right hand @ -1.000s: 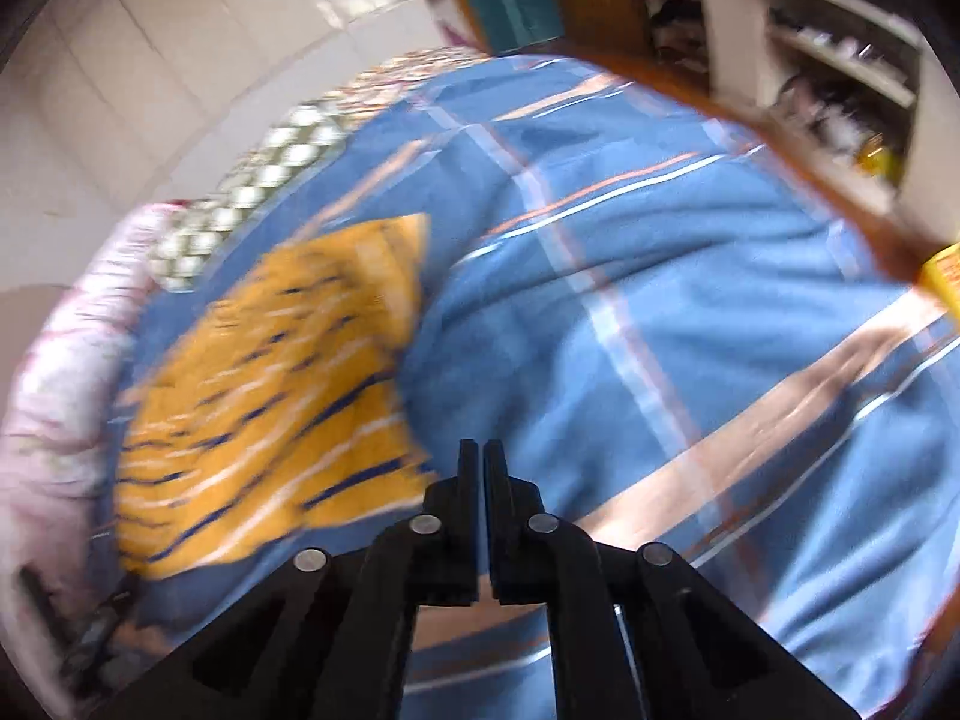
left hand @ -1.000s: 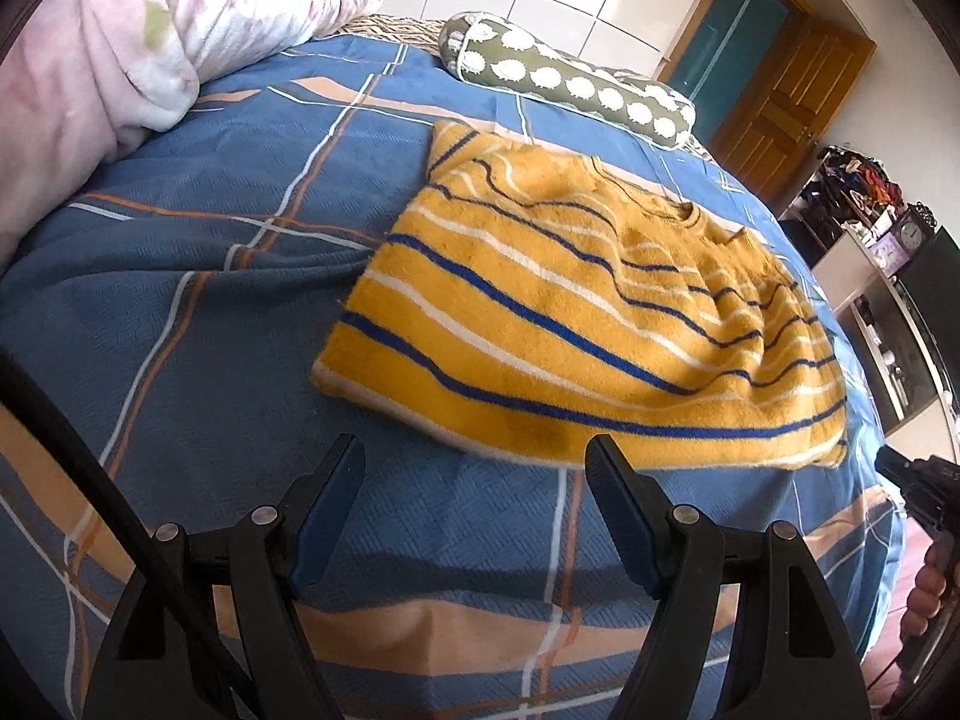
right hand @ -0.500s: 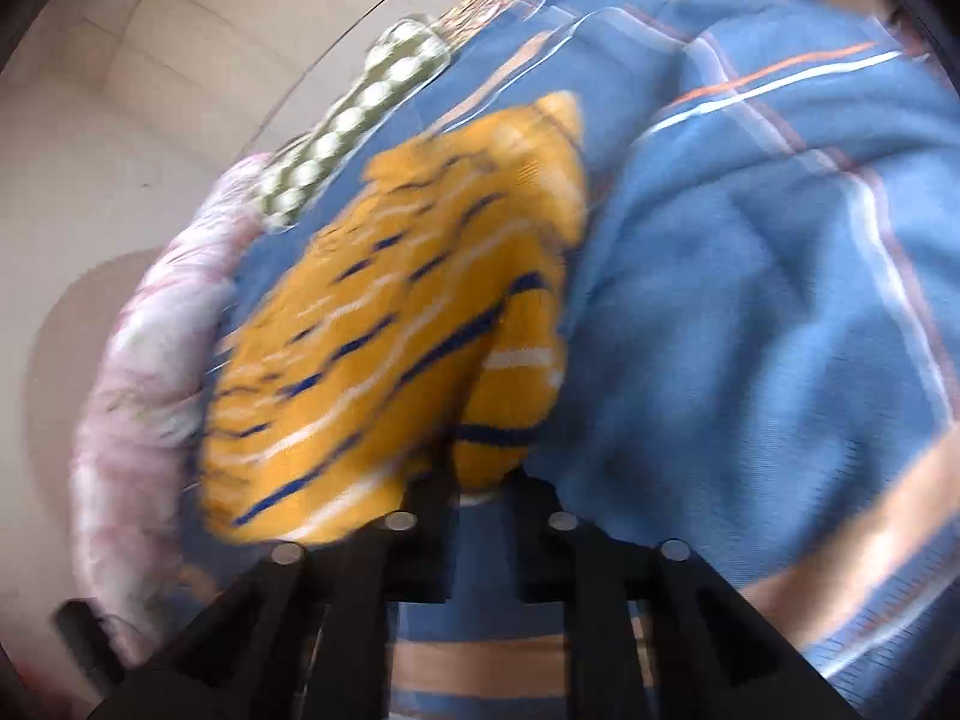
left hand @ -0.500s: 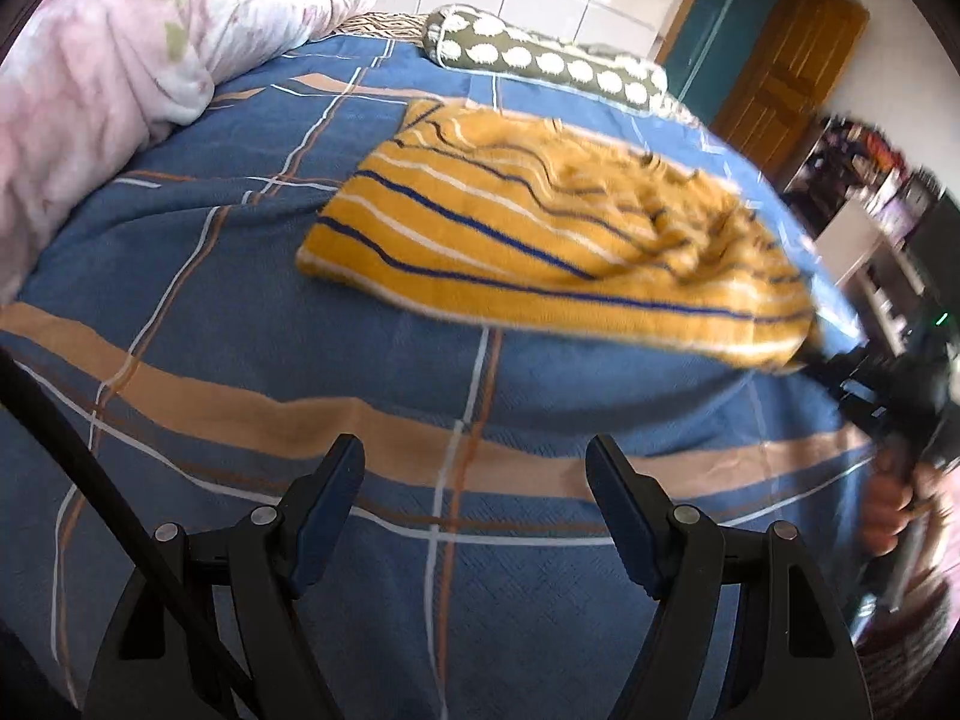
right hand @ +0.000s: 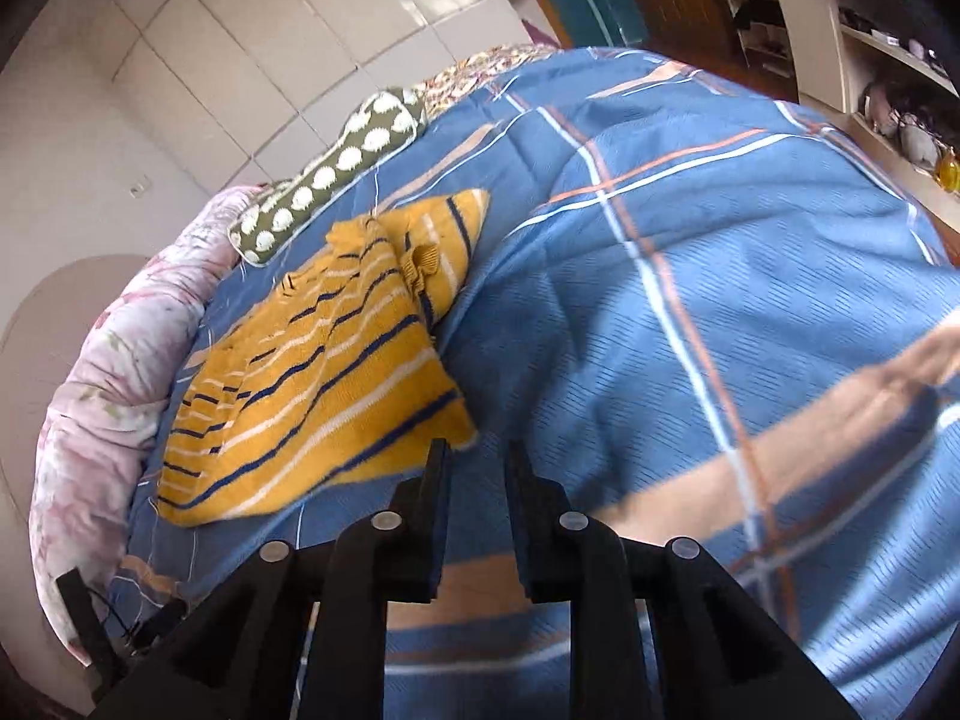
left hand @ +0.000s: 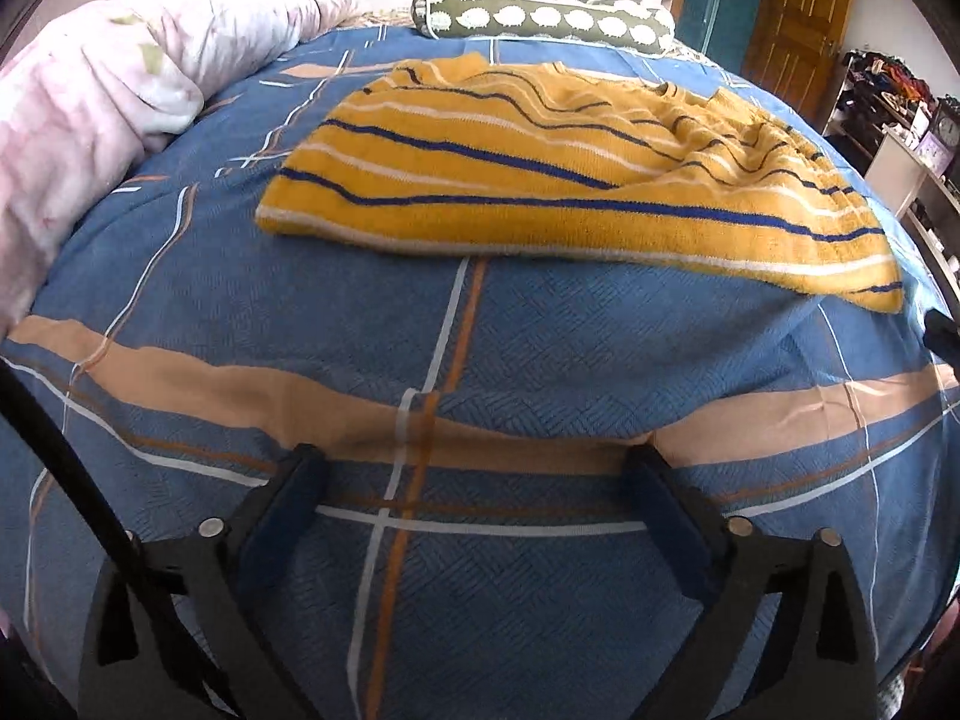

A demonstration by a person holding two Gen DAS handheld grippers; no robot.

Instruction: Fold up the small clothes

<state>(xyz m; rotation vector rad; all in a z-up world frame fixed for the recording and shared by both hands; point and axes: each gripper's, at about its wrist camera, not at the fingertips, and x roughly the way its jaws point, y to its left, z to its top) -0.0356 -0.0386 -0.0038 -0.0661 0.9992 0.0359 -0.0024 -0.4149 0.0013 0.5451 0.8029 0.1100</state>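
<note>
The sweater lay just beyond the right hand-held gripper, whose empty jaws had just loosened.

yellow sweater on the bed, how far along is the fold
Partly done: the yellow striped sweater lies in a compact folded shape on the blue plaid bedspread, though rumpled at one end. Nothing is in hand: the left gripper gapes empty, and the right gripper, just opening, holds nothing. Left: likely smoothing or another fold.
</note>
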